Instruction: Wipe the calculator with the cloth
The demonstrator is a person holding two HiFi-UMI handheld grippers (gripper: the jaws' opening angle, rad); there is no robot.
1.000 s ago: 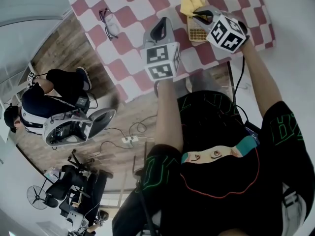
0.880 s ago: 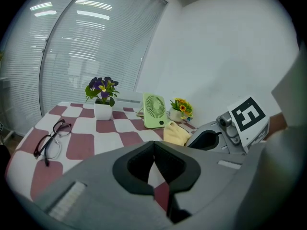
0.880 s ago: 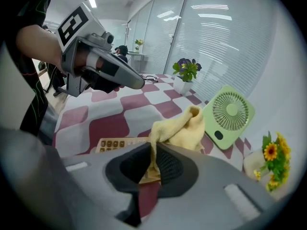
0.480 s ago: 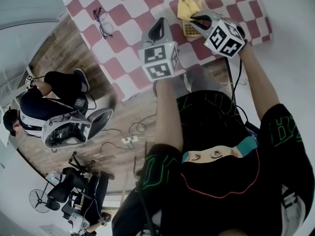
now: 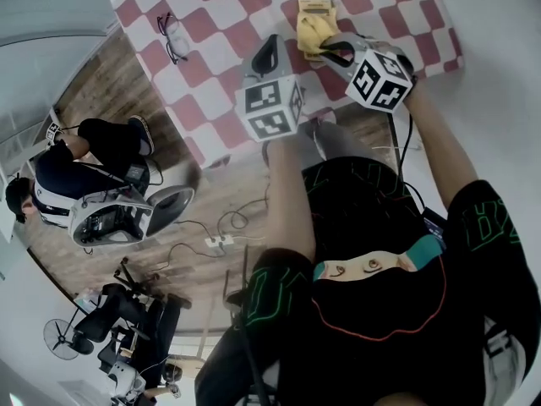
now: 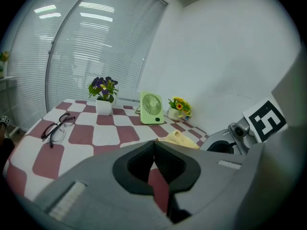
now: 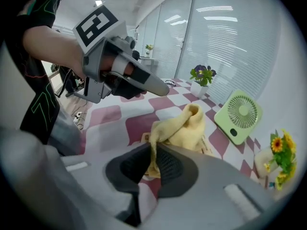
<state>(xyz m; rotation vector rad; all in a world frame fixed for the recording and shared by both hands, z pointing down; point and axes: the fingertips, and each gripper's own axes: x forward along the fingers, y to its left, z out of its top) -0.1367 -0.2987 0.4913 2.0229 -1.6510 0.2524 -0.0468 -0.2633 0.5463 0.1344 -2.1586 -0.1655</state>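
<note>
A yellow cloth [image 7: 184, 123] is pinched between the jaws of my right gripper [image 7: 152, 150] and rests bunched on a beige calculator [image 7: 209, 146], of which only the edges show. In the head view the cloth [image 5: 312, 29] covers most of the calculator [image 5: 314, 7], whose far end sticks out; the right gripper [image 5: 326, 47] is at the cloth's near edge. My left gripper [image 5: 272, 47] hovers to the left of the cloth, shut and empty. In the left gripper view its jaws [image 6: 154, 145] meet, with the cloth [image 6: 180, 139] ahead to the right.
The table [image 5: 228, 74] has a red and white checked cover. Black glasses [image 5: 170, 37] lie at its left. A green fan [image 6: 152, 108], a purple flower pot [image 6: 103, 97] and yellow flowers [image 6: 178, 108] stand along the far side. A seated person [image 5: 76, 172] is on the floor side.
The right gripper has dragged the cloth toward me across the calculator: earlier the keys showed on the near side, now only the far end shows. The left gripper stayed beside it.
</note>
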